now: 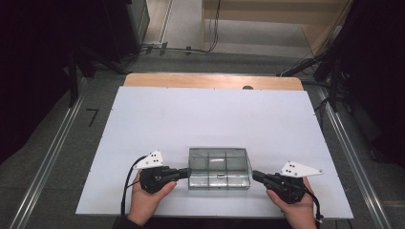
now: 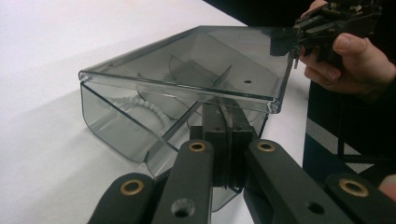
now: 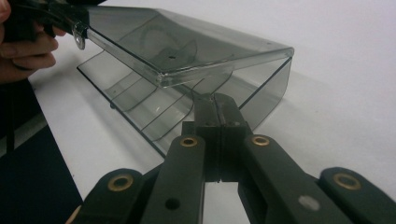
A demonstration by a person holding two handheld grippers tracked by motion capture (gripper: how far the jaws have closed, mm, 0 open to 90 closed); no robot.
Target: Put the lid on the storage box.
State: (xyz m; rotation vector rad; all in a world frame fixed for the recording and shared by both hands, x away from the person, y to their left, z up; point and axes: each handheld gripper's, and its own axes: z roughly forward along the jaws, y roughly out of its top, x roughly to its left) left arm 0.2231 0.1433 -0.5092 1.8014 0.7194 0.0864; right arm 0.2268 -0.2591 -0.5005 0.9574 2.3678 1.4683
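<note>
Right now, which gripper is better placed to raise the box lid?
Probably left: the left gripper meets the compartment box end in the high view; the right gripper seems just off it.

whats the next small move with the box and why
Probably lift the lid a little further with both tongs together. The clear box sits between the left tongs and the right tongs, jaws shut at its ends, and the lid stands slightly raised off the base.

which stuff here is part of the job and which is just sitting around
In the job:
clear compartment box
left gripper, jaws closed at the box's left end
right gripper, jaws closed at its right end

Just there:
white table sheet
floor cables
</note>
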